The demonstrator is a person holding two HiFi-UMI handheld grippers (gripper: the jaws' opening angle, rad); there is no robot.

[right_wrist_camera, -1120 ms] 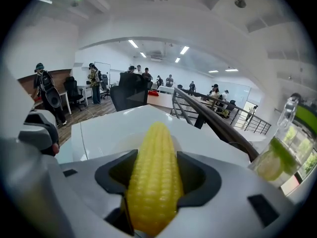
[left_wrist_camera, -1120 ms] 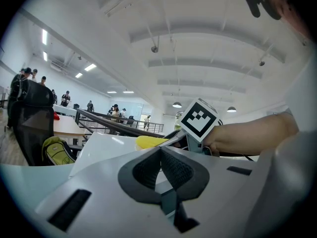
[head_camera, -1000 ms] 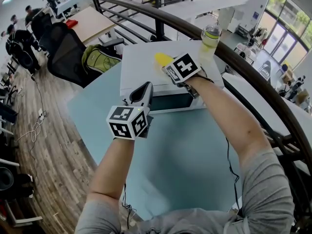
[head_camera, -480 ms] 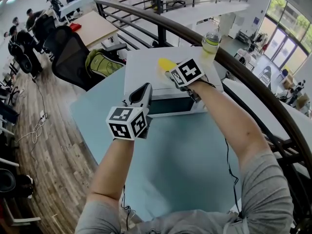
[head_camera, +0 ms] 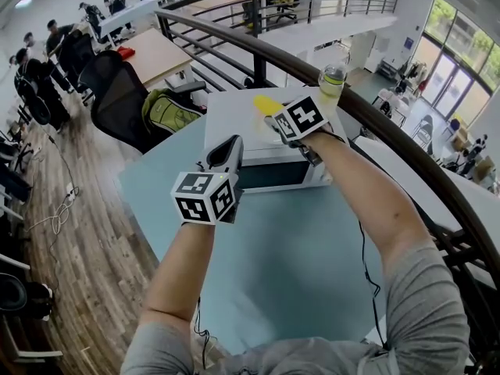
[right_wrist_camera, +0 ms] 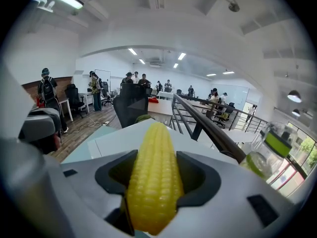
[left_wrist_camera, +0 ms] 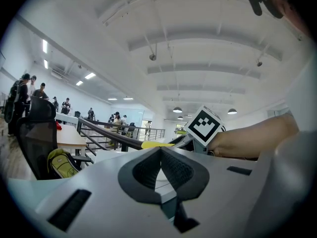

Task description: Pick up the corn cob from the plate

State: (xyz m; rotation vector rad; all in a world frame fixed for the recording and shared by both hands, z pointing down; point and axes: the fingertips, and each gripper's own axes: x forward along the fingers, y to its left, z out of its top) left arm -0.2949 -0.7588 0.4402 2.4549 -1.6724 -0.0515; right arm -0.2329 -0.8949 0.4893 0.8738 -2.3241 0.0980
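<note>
A yellow corn cob (right_wrist_camera: pixel 153 182) sits lengthwise between the jaws of my right gripper (right_wrist_camera: pixel 156 170), which is shut on it. In the head view this gripper (head_camera: pixel 273 116) hangs over the top of a white box-shaped appliance (head_camera: pixel 234 112), and the corn cob's (head_camera: pixel 264 102) tip sticks out past the marker cube. My left gripper (head_camera: pixel 226 145) hovers by the appliance's front left corner, shut with nothing in it. In the left gripper view its pads (left_wrist_camera: pixel 171 170) meet, and the corn cob (left_wrist_camera: pixel 156 144) shows beyond. No plate is in view.
The appliance stands at the far side of a teal table (head_camera: pixel 297 241). A clear bottle with a green band (head_camera: pixel 332 75) stands at its right rear corner. A dark curved railing (head_camera: pixel 406 143) runs behind. Office chairs and a green backpack (head_camera: pixel 168 104) are at left.
Both grippers have lifted a little relative to the white appliance. The corn cob has stayed clamped in the right gripper.
</note>
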